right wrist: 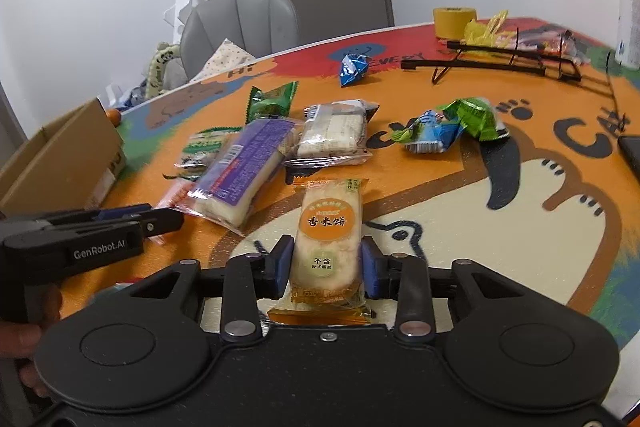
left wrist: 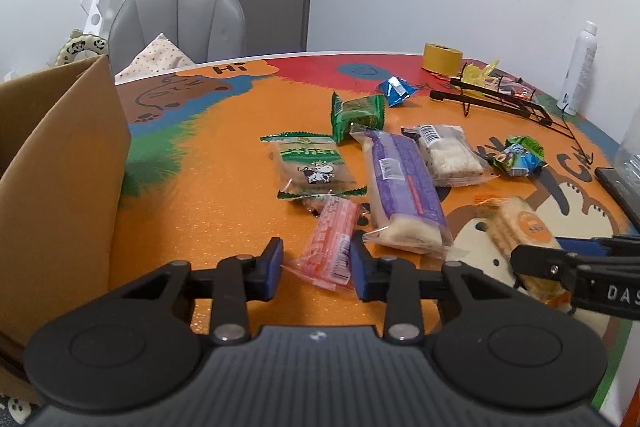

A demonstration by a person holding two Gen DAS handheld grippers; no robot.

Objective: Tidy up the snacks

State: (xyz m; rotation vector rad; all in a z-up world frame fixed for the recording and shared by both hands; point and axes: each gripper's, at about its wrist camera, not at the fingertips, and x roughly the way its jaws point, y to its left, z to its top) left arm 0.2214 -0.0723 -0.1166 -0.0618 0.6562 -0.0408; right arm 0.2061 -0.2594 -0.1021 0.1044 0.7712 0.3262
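Note:
On the orange patterned table, a pink snack packet (left wrist: 330, 235) lies between the blue pads of my left gripper (left wrist: 317, 267), which is shut on its near end. The packet's far end rests beside a long purple pack (left wrist: 404, 183). My right gripper (right wrist: 326, 267) is shut on an orange rice cracker packet (right wrist: 328, 239), pads pressing both long sides. In the left wrist view that cracker packet (left wrist: 520, 227) shows at the right, with the right gripper's finger (left wrist: 532, 255) across it. The left gripper (right wrist: 160, 219) reaches in from the left of the right wrist view.
An open cardboard box (left wrist: 60, 167) stands at the table's left. Several loose snacks lie mid-table: a green cow pack (left wrist: 312, 167), a green packet (left wrist: 358, 111), a blue packet (left wrist: 396, 89), a white pack (left wrist: 448, 151). Behind are a tape roll (left wrist: 442, 59), a black wire rack (left wrist: 504, 99), a white bottle (left wrist: 580, 67) and a grey chair (left wrist: 180, 19).

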